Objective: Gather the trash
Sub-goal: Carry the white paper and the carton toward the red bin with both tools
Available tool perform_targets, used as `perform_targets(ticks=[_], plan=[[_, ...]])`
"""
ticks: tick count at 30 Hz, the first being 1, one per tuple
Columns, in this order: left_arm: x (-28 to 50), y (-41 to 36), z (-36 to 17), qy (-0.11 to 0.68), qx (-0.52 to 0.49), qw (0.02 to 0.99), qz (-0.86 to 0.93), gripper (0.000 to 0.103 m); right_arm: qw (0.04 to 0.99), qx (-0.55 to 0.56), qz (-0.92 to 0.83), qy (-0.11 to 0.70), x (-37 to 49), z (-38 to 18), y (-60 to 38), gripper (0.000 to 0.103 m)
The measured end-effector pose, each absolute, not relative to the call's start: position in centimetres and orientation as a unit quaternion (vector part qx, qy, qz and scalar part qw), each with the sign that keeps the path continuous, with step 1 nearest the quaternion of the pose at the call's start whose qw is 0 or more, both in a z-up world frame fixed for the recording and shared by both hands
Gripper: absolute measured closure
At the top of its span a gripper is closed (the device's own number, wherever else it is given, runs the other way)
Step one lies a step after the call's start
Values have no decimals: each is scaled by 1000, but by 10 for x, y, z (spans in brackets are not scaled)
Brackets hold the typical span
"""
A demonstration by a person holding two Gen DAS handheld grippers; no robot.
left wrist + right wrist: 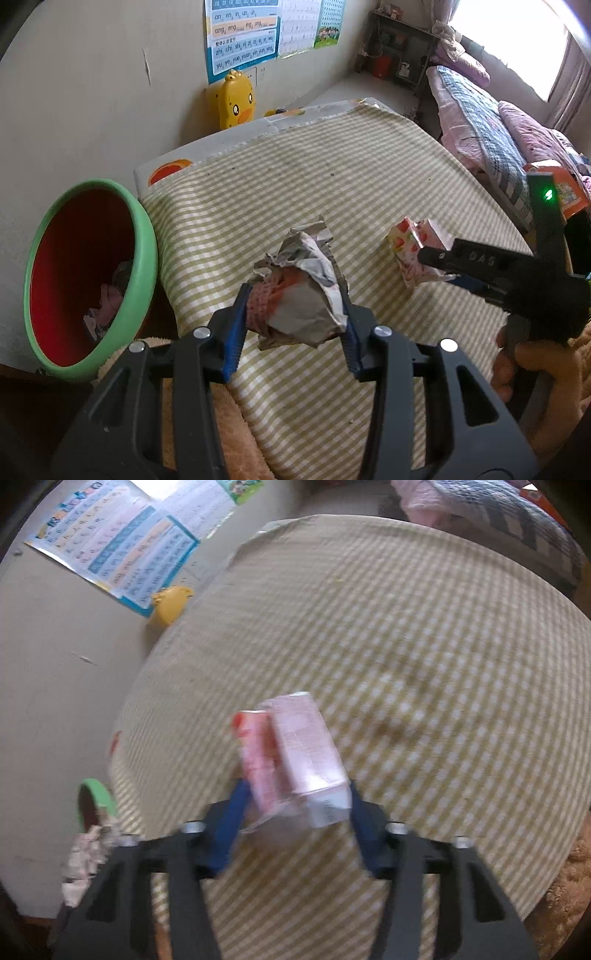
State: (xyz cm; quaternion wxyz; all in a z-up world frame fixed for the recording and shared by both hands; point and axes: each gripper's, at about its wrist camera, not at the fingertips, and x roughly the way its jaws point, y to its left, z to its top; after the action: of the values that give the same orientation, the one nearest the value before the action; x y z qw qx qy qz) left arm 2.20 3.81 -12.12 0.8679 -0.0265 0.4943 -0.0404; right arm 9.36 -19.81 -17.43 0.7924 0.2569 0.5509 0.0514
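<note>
Left wrist: left gripper (293,312) fingers clamp one crumpled wrapper (301,284); right gripper (295,812) fingers clamp one pink carton (295,753)

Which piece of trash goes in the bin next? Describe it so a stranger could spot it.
Start at the striped cloth covering the table beside the green-rimmed bin. Over its near edge, the left gripper is clamped on a crumpled paper wad. Unlike the pink strawberry carton nearby, it is grey, wrinkled and shapeless.
</note>
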Motion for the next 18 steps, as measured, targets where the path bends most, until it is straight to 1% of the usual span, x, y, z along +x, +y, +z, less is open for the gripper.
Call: perform_targets(ticks=[1, 5, 14, 18], plan=[[23, 39, -121, 495, -29, 867, -39, 61, 794, 252, 55, 551, 93, -173, -196, 67], [24, 43, -121, 496, -38, 867, -34, 61, 792, 259, 63, 549, 91, -168, -197, 71], [21, 49, -114, 488, -43, 871, -25, 61, 810, 279, 95, 507, 74, -131, -202, 72], [18, 54, -108, 480, -47, 876, -21, 61, 830, 243, 104, 491, 65, -111, -191, 72]])
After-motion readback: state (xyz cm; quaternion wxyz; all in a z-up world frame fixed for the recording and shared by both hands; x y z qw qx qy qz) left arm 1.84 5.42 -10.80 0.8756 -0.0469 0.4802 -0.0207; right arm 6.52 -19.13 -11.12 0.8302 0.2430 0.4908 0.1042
